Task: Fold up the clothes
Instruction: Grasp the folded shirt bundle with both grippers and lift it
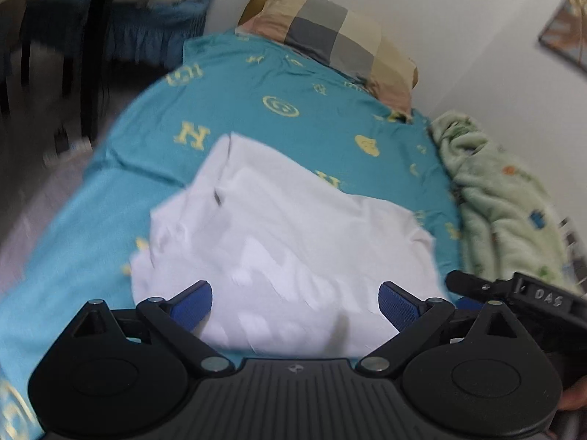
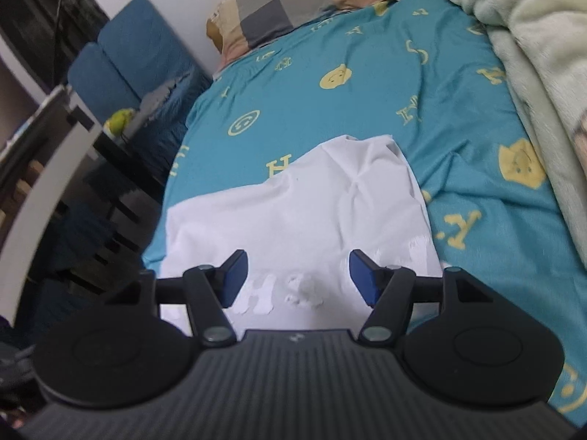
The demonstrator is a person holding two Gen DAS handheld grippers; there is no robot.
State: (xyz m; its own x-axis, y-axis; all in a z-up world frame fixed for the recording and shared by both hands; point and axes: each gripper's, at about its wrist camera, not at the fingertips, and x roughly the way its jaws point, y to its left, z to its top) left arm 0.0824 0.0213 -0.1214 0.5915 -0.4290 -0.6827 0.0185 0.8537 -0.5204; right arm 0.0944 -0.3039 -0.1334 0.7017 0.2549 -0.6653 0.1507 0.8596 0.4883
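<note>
A white T-shirt lies spread on a bed with a teal sheet printed with yellow letters and faces. In the left wrist view my left gripper hovers over the shirt's near edge, its blue pads wide apart and empty. Part of the right gripper shows at the right edge of that view. In the right wrist view the shirt has pale lettering near its front edge, and my right gripper stands open above it with nothing between the pads.
A checked pillow lies at the head of the bed against a white wall. A pale green fleece blanket is bunched along the bed's right side. A blue chair and dark furniture stand left of the bed.
</note>
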